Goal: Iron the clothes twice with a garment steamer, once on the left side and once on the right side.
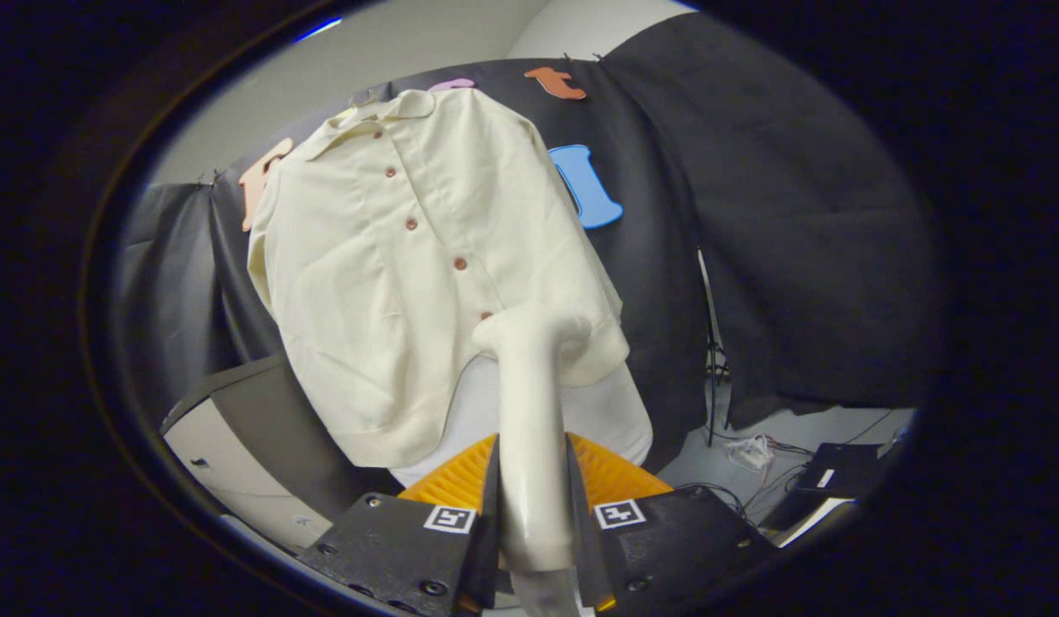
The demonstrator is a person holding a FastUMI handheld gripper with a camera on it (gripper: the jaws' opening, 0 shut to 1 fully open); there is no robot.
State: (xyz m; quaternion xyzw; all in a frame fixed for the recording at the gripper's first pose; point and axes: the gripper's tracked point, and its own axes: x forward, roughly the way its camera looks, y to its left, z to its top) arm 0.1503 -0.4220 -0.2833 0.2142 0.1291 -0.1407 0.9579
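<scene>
At the bottom centre of the frame the gripper [534, 523] had both fingers pressed against the smooth cream plastic handle of the garment steamer [529, 411], clamping it from either side. The handle ran up from between the fingers, and its rounded head met the lower hem of a cream button-front short-sleeved shirt [392, 274], just right of the row of reddish-brown buttons. The shirt hung against the black cloth wall, filling the upper left and centre. Loose cables [752, 454] lay on the floor at lower right.
</scene>
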